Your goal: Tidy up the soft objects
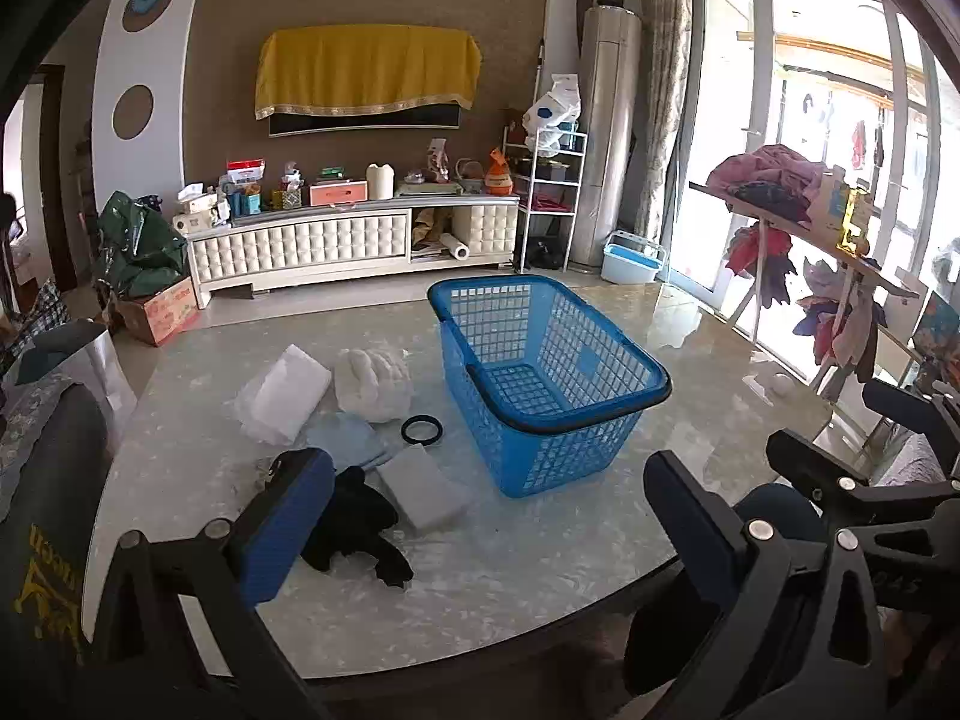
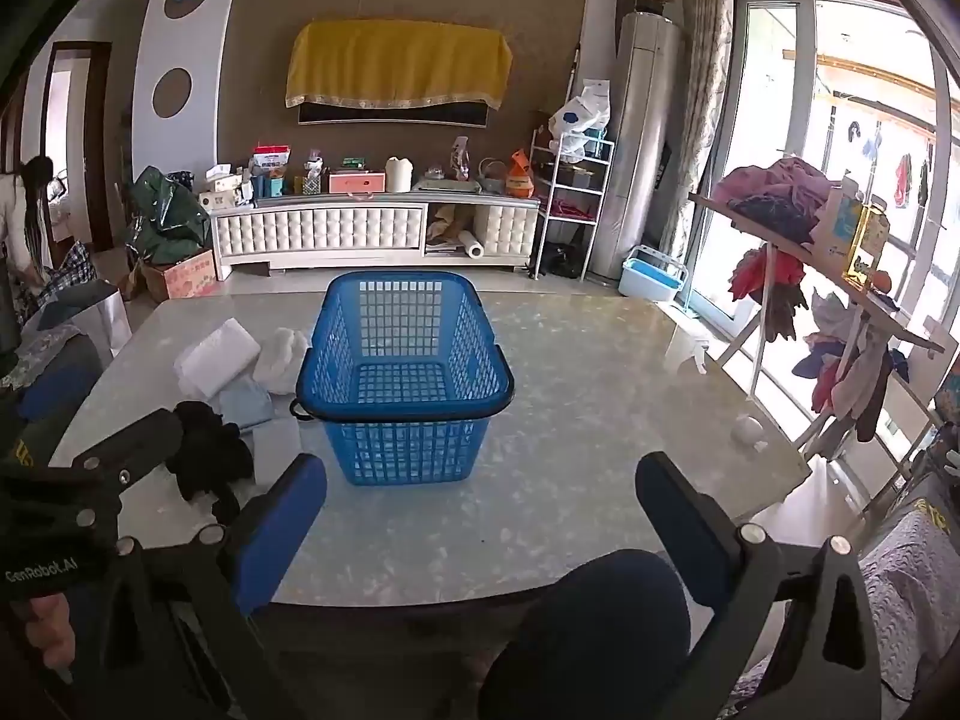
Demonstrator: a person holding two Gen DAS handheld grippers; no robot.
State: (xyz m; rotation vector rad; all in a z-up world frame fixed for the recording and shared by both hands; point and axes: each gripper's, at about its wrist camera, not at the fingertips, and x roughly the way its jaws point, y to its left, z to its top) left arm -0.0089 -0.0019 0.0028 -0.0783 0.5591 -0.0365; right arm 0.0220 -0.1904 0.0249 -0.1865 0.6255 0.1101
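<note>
Marble-pattern tabletop point(image 1: 540, 540) in a cluttered living room. Blue plastic lattice basket point(image 1: 540, 384) sits mid-table, empty. Soft items all lie out to its left: white foam block point(image 1: 282, 393), fluffy white bundle point(image 1: 372, 381), pale blue cloth point(image 1: 348, 438), grey sponge block point(image 1: 420, 492), black glove point(image 1: 360, 528). Nothing sorted yet. Left gripper point(image 1: 480, 516) and right gripper point(image 2: 480, 516) hover at the near edge, jaws wide, holding nothing.

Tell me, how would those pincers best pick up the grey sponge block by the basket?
Probably from above, pinching the grey sponge block across its two long sides: it lies flat on the table, and the left gripper, wide open, is nearest.
</note>
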